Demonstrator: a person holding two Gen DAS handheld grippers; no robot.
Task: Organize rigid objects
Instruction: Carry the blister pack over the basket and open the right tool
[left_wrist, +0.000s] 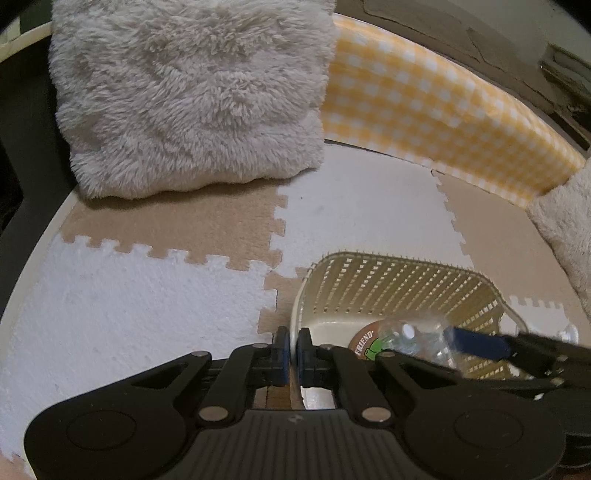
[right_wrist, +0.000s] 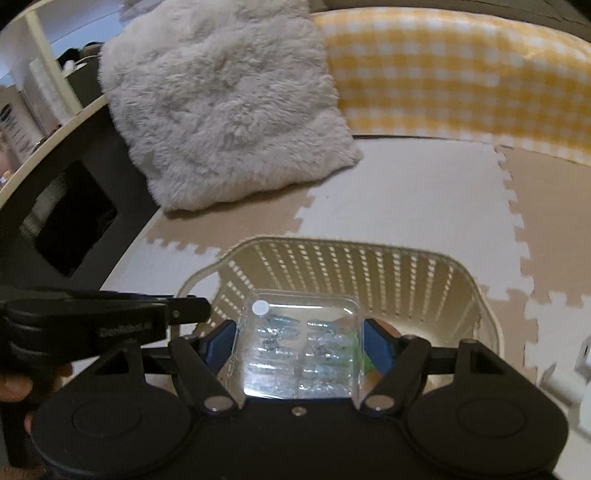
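A cream slatted basket stands on the foam mat. My left gripper is shut on its near left rim, which passes between the blue pads. In the right wrist view my right gripper is shut on a clear plastic box with small shiny pieces inside, and holds it over the near part of the basket. The left wrist view shows that box blurred above a brown round item labelled "FRIEND" on the basket floor. A left finger reaches the basket rim from the left.
The floor is a beige and white puzzle mat. A fluffy grey cushion lies at the back left, beside a yellow checked bolster. Another fluffy cushion sits at the right edge. Dark furniture borders the mat on the left.
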